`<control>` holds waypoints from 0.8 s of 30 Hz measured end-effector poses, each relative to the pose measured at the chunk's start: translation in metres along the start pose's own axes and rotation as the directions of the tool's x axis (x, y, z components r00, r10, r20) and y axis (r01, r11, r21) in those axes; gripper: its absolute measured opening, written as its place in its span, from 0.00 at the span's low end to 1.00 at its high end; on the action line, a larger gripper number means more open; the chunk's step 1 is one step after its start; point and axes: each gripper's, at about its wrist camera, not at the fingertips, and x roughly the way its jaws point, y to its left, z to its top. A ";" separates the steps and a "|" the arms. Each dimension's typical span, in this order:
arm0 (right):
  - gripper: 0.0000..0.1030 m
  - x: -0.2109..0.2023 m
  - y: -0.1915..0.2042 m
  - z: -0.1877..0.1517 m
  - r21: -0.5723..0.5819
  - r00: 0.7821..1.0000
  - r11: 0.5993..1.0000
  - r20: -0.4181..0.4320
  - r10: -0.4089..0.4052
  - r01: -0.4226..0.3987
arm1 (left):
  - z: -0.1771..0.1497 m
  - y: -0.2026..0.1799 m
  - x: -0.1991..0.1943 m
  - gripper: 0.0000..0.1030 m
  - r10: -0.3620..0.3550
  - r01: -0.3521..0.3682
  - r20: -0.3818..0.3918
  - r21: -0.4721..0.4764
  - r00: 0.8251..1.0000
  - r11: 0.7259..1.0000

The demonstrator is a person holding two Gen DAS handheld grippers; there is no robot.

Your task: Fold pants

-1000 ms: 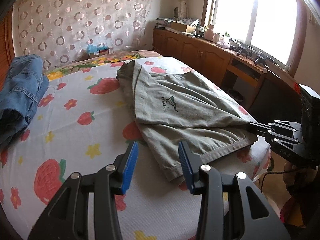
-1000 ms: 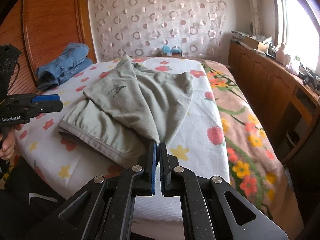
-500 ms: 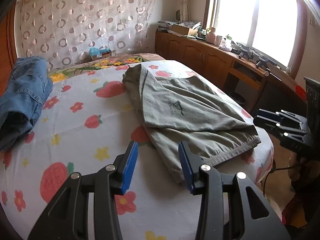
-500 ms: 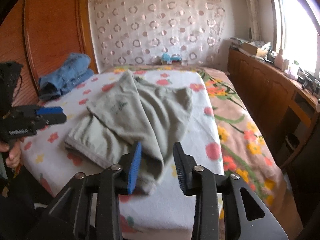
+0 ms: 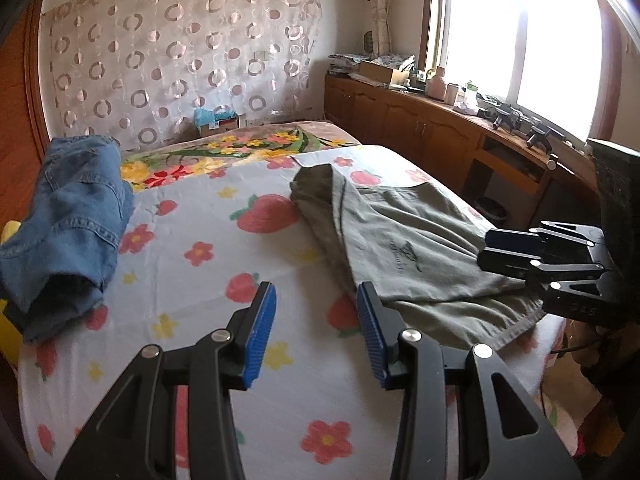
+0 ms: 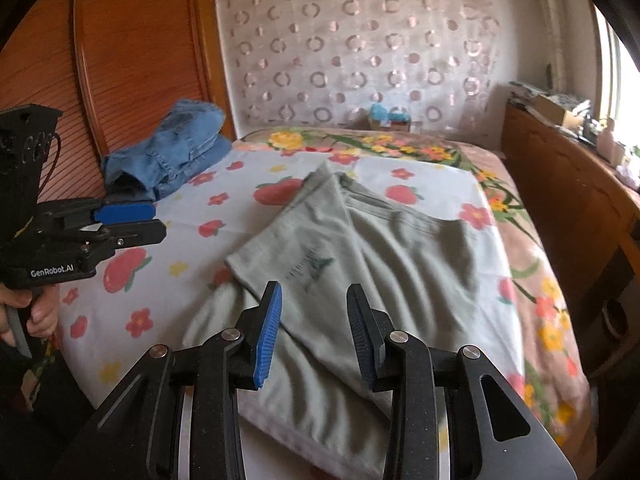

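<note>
- Pants (image 6: 360, 264), grey-green, lie on the flowered sheet (image 5: 224, 264) near the bed's near edge, one part folded across the rest, the hemmed band toward the viewer.
- Cloth that the right gripper (image 6: 314, 330) pinched a second ago is now free: its jaws have just been opening, they stand apart, and nothing is between the pads; the fabric lies flat beneath them, slightly blurred.
- Compared with the earlier frames, that gripper sits higher and farther back from the garment, so the fold looks set down rather than carried.
- Left gripper (image 5: 316, 334) hangs over bare sheet just beside the pants' left edge, jaws apart as before, holding nothing.
- My judgement: one fold is finished and released; the pants are still a broad, uneven shape, so another fold likely remains, and both grippers would need a fresh hold on an edge.
- Blue jeans (image 5: 64, 224) lie bundled well apart, by the wooden headboard (image 6: 132, 52).
</note>
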 end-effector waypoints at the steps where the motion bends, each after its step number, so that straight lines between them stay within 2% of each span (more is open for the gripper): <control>1: 0.32 0.005 0.002 0.003 -0.001 1.000 1.000 -0.006 0.008 -0.008 | 0.001 0.003 0.002 0.39 0.000 0.000 -0.001 0.002 1.000 1.000; 14: 0.32 0.066 0.033 0.027 -0.072 0.986 0.993 -0.146 0.081 -0.092 | -0.011 0.031 0.034 0.39 -0.016 0.015 -0.063 -0.009 0.998 1.000; 24: 0.32 0.090 0.049 0.029 -0.112 0.970 0.985 -0.219 0.106 -0.132 | -0.017 0.044 0.030 0.39 -0.028 0.026 -0.058 -0.038 0.998 0.999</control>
